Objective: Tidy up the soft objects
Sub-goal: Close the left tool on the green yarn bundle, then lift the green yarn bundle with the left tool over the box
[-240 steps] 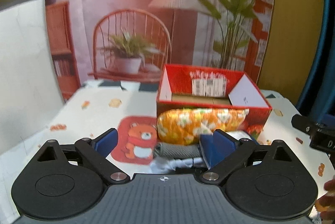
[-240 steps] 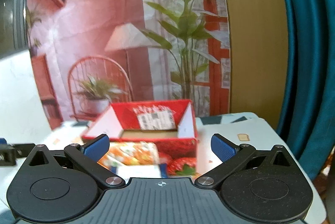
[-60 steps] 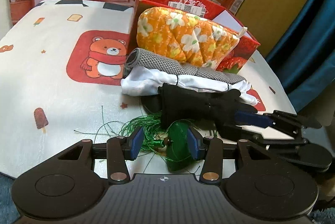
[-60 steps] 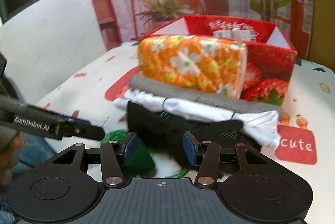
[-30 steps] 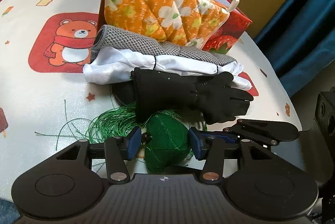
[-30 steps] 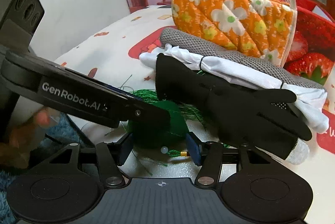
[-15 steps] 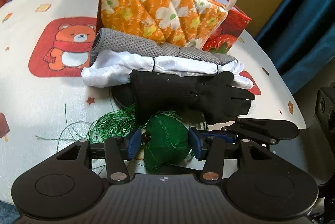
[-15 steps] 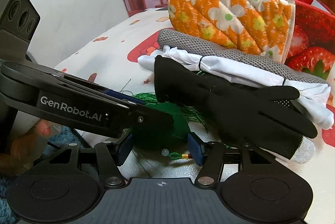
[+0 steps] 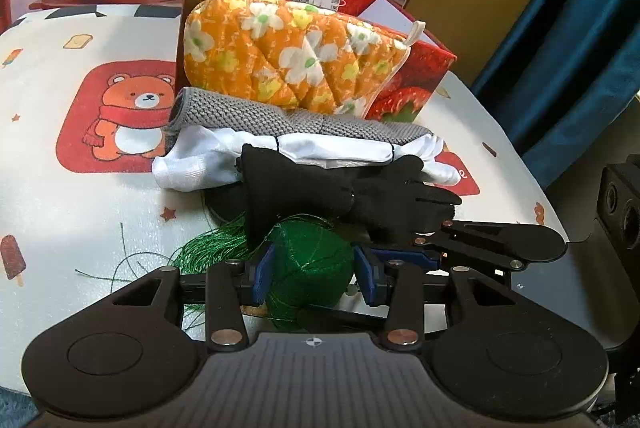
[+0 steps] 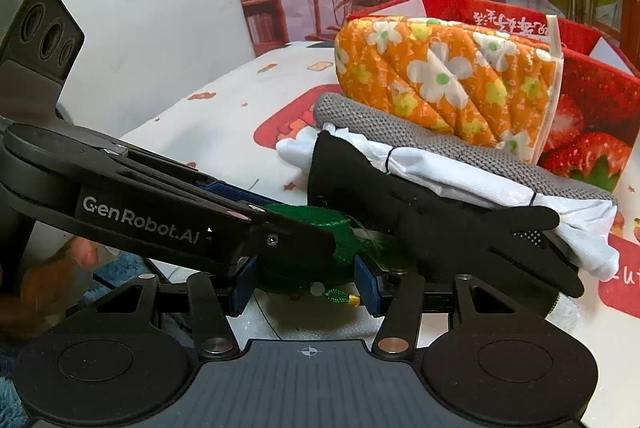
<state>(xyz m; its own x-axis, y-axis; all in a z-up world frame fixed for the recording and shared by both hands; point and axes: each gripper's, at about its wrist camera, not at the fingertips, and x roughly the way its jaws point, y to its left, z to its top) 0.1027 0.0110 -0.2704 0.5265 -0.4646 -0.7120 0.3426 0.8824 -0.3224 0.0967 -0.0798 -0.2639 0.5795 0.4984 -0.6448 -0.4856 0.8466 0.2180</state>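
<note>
- green tassel ball (image 9: 310, 268) sits at the worktop (image 9: 80, 204) front edge, by the black glove (image 9: 320, 192)
- left tool (image 9: 312, 274) and right tool (image 10: 306, 284) both closing around it
- looks squishy, light; grab the ball, not the loose threads

We see left gripper (image 9: 314, 276) closing on green tassel ball (image 9: 310, 270) | black glove (image 9: 340, 198) just behind ball | white cloth (image 9: 320, 148), grey cloth (image 9: 280, 118), orange mitt (image 9: 288, 56) stacked behind | right gripper (image 9: 400, 258) beside ball
</note>
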